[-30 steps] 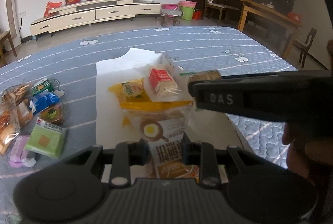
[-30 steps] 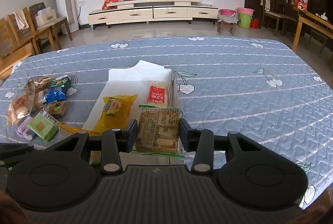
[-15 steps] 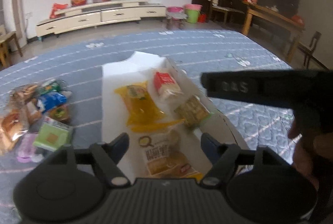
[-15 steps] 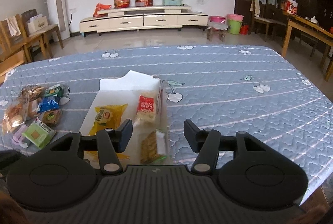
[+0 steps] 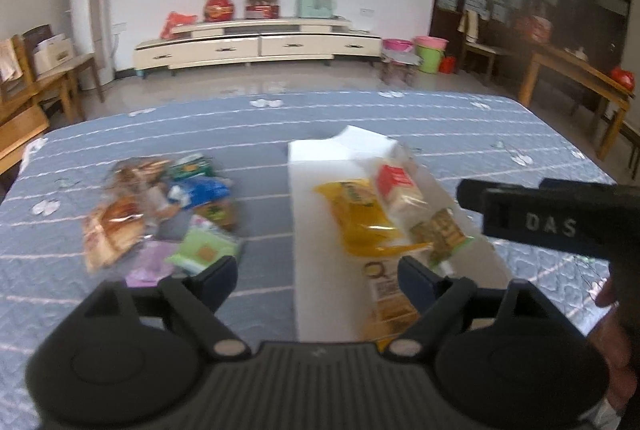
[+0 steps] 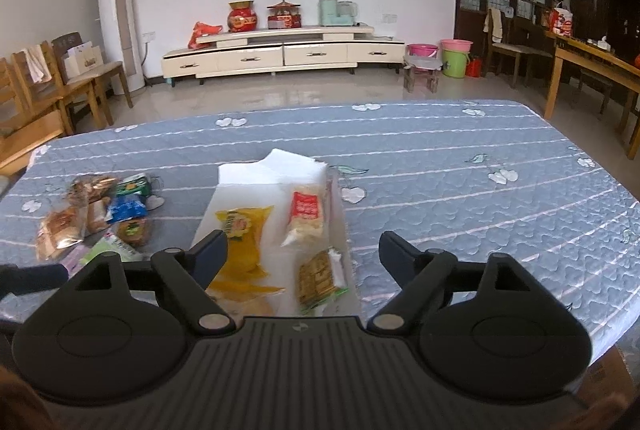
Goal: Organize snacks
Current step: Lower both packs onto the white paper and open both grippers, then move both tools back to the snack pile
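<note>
Nearest us, both grippers have just been opening: our left gripper and right gripper gape with nothing between the jaws. The egg-printed packet and cracker packet we carried now lie released in the white tray, making four snacks there. Beyond, left on the desk, roughly seven loose snacks wait

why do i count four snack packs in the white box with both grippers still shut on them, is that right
Four packs is right, but neither gripper grips anything: in the right wrist view the right gripper has just opened above the cracker pack in the white box; the left gripper has just opened too.
</note>
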Tool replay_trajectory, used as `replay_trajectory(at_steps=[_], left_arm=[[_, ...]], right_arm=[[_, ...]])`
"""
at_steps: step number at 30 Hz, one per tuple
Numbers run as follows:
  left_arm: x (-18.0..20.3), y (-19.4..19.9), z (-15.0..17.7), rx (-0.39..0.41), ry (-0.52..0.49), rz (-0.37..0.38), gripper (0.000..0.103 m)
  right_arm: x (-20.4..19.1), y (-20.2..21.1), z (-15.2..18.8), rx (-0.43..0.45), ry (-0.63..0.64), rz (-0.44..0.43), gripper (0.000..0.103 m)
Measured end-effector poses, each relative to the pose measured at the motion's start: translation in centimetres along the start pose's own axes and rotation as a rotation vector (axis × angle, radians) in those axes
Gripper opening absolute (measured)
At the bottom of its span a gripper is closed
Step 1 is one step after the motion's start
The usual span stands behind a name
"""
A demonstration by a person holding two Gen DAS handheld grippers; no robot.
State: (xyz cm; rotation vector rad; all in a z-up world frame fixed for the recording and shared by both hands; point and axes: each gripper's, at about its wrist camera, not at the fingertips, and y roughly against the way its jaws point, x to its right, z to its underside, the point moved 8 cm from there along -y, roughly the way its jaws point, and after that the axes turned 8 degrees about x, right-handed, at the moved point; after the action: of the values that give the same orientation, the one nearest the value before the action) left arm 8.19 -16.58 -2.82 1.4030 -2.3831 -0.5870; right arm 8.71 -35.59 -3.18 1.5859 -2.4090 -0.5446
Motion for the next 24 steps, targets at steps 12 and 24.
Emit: replay_trajectory(at_steps=[12, 24], left_arm=[[-5.4, 1.7, 0.7, 0.01, 0.069, -0.093, 0.087], [-12.7, 1.2, 2.3, -0.011, 0.163, -0.217, 0.088]], right_arm=[[-4.3, 0.2, 0.8, -0.017, 0.044, -0.083, 0.103], [-7.4, -0.3, 1.7, -0.036, 0.078, -0.156, 0.103]])
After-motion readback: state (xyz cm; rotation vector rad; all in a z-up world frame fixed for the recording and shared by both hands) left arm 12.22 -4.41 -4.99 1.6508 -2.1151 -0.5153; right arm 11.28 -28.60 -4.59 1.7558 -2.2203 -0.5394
